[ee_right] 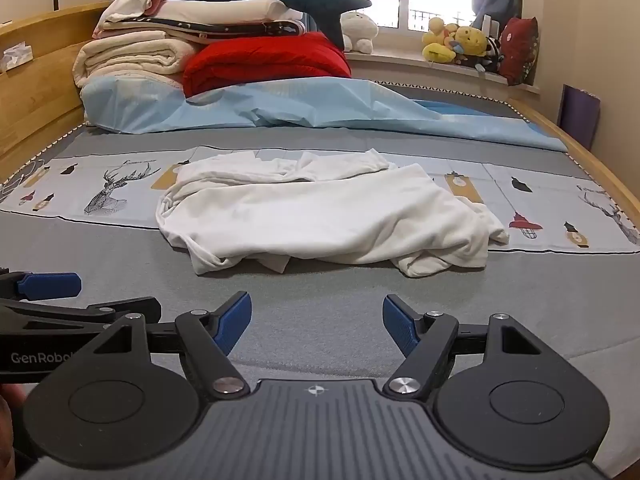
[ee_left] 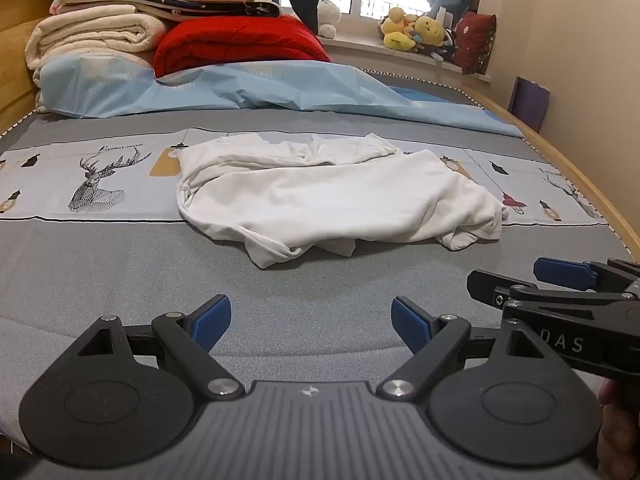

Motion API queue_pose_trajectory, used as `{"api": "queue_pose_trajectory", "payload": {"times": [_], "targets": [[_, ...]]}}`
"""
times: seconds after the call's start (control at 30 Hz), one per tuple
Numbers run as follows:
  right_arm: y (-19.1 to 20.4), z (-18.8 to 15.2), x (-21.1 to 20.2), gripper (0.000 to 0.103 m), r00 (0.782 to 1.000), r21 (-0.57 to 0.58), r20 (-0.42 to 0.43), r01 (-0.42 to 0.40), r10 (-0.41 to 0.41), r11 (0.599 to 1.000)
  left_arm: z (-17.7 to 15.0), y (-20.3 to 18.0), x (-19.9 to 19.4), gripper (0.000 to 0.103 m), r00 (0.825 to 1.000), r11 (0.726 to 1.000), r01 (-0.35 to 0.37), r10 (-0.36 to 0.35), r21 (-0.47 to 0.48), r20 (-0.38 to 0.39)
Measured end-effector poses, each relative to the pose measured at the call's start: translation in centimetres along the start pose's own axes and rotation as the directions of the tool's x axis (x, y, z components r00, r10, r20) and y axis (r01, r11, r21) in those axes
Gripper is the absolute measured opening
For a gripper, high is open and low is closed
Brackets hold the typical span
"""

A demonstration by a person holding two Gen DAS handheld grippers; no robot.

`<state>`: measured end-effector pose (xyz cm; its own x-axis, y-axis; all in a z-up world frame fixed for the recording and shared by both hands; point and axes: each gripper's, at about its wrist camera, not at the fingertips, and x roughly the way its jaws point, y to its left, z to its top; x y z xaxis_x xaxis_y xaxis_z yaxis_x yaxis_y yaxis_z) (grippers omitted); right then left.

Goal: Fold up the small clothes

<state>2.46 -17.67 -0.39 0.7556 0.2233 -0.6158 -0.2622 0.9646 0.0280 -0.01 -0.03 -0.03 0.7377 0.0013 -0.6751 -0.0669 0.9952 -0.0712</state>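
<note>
Now both grippers hover spread above the bed, with nothing between their blue pads.
A crumpled white garment (ee_left: 332,196) lies on the grey bed (ee_left: 120,264), partly over its printed band, well ahead of the left gripper (ee_left: 311,320) and the right gripper (ee_right: 317,322). Behind it lie a light blue sheet (ee_left: 240,88), a red blanket (ee_left: 240,44) and folded bedding (ee_left: 92,36).

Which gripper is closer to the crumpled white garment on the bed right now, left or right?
Neither clearly. The left gripper and right gripper hang side by side, both open and empty, short of the white garment's near edge, left facing its left half, right its right half.
</note>
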Motion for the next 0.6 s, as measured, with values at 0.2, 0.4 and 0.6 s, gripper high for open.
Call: {"api": "queue_pose_trajectory", "payload": {"times": [0.2,0.4,0.6], "targets": [[-0.04,0.02,0.08,0.074,1.000,0.003,-0.002,-0.001,0.001,1.000,-0.05,0.03,0.02,0.091,1.000,1.000,0.000,0.000,0.001,0.001],[0.11,-0.05,0.07,0.074,1.000,0.000,0.001,0.001,-0.001,1.000,-0.09,0.01,0.02,0.091,1.000,1.000,0.000,0.000,0.001,0.001],[-0.12,0.05,0.12,0.074,1.000,0.000,0.001,0.001,-0.001,1.000,-0.07,0.02,0.02,0.091,1.000,1.000,0.000,0.000,0.001,0.001]]}}
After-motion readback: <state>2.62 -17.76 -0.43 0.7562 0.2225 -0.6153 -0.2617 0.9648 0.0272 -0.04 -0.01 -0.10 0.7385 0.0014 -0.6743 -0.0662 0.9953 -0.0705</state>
